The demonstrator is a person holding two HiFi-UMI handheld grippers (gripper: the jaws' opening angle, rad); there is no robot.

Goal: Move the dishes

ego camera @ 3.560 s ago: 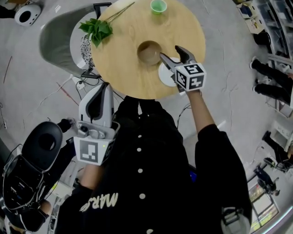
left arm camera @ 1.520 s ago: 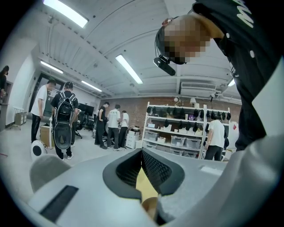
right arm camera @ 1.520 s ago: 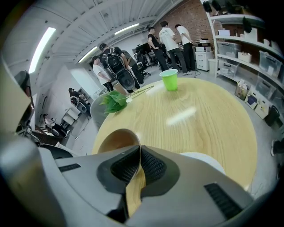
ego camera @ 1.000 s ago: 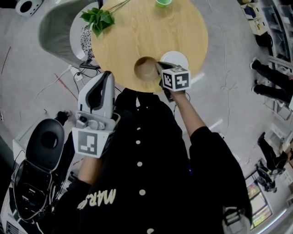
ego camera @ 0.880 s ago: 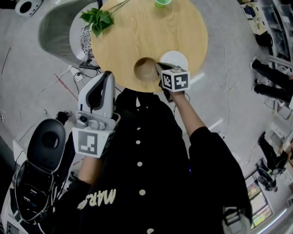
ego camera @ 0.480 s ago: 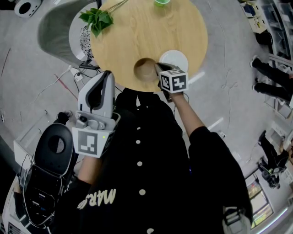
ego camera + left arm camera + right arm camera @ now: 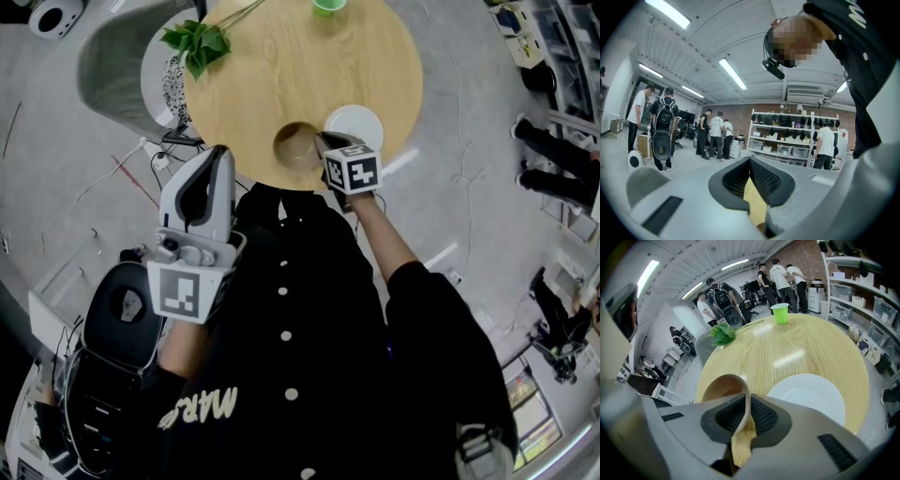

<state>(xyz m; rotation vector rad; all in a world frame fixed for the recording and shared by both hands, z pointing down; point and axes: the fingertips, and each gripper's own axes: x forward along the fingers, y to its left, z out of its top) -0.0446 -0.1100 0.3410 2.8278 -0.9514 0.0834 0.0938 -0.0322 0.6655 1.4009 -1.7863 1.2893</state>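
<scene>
Bowl (image 7: 723, 386) rim between right gripper (image 7: 748, 403) jaws

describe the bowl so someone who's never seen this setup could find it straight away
Find the round wooden table; on its edge nearest the person sit two dishes side by side. The tan bowl is the left one, deep and wood-coloured, while its neighbour is a flat white plate.

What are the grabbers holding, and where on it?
The right gripper pinches the tan bowl by its near rim, though its jaws have just been opening. The left gripper is shut, holding nothing.
</scene>
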